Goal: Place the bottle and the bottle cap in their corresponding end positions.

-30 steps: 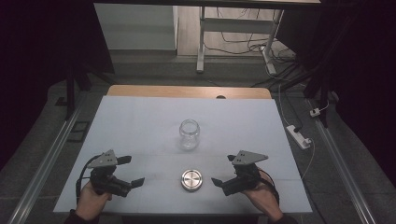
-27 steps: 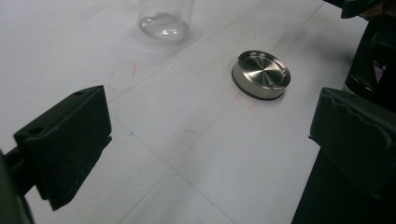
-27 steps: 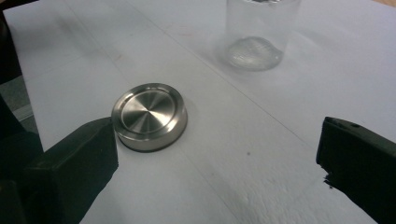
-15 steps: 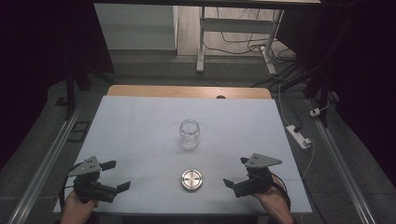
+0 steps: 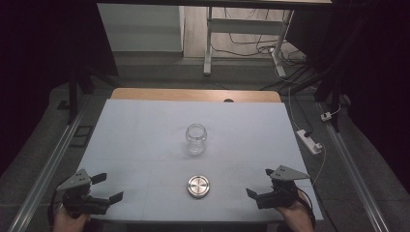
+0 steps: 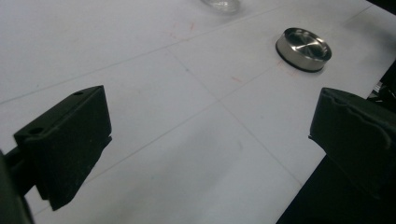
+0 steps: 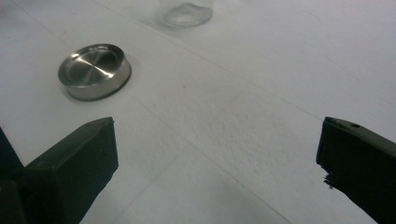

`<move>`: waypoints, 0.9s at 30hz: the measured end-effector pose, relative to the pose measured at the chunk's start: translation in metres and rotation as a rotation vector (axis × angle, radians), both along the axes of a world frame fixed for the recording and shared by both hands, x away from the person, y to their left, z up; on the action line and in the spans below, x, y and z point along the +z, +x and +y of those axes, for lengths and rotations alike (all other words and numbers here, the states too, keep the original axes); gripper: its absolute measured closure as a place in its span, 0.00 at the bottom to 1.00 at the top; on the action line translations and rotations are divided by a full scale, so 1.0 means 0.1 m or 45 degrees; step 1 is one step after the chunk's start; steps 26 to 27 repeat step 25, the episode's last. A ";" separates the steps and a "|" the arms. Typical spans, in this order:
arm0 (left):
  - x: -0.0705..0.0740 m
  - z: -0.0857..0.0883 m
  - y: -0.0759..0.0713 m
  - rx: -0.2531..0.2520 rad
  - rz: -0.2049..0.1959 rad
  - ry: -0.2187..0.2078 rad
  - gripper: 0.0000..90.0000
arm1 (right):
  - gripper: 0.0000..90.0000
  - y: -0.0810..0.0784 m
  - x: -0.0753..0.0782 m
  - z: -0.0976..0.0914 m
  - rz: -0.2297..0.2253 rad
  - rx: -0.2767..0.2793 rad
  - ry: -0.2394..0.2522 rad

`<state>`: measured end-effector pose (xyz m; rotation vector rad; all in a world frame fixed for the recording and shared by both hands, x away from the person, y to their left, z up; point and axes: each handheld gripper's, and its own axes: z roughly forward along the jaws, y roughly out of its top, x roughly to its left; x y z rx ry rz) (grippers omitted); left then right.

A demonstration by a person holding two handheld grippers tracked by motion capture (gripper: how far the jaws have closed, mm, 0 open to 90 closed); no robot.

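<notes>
We're pretty sure this is a lab or some kind of recording setup, not anybody's home. The counter [image 5: 145, 130] has a plain white sheet over a wooden top and sits in the light, while everything around it is dark. Metal rails [image 5: 48, 169] run along the floor on both sides. Behind it there's a white desk frame [image 5: 209, 43] with loose cables [image 5: 246, 43] trailing over the floor, plus a power strip [image 5: 309, 141] plugged in off to the right. Add the hand-held gripper [image 5: 107, 187] with its grey tracking plate and it reads like a data-collection rig.
</notes>
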<state>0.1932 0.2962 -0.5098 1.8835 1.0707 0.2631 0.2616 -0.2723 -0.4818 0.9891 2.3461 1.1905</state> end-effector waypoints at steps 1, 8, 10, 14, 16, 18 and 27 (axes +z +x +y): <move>-0.01 0.01 -0.01 0.006 0.005 0.001 0.00 | 0.00 -0.01 -0.01 -0.02 0.003 -0.009 -0.001; -0.09 0.07 -0.04 0.024 0.041 0.001 0.00 | 0.00 -0.07 -0.09 -0.16 0.026 -0.067 -0.012; -0.11 0.07 -0.05 0.030 0.052 0.010 0.00 | 0.00 -0.09 -0.11 -0.18 0.037 -0.080 -0.019; -0.13 0.07 -0.07 0.038 0.064 0.055 0.00 | 0.00 -0.13 -0.16 -0.23 0.062 -0.103 -0.034; -0.12 0.07 -0.09 0.041 0.065 0.061 0.00 | 0.00 -0.15 -0.16 -0.25 0.066 -0.117 -0.039; -0.13 0.08 -0.10 0.057 0.076 0.064 0.00 | 0.00 -0.16 -0.16 -0.27 0.063 -0.124 -0.033; -0.14 0.10 -0.09 0.072 0.120 0.083 0.00 | 0.00 -0.18 -0.16 -0.30 0.087 -0.152 -0.038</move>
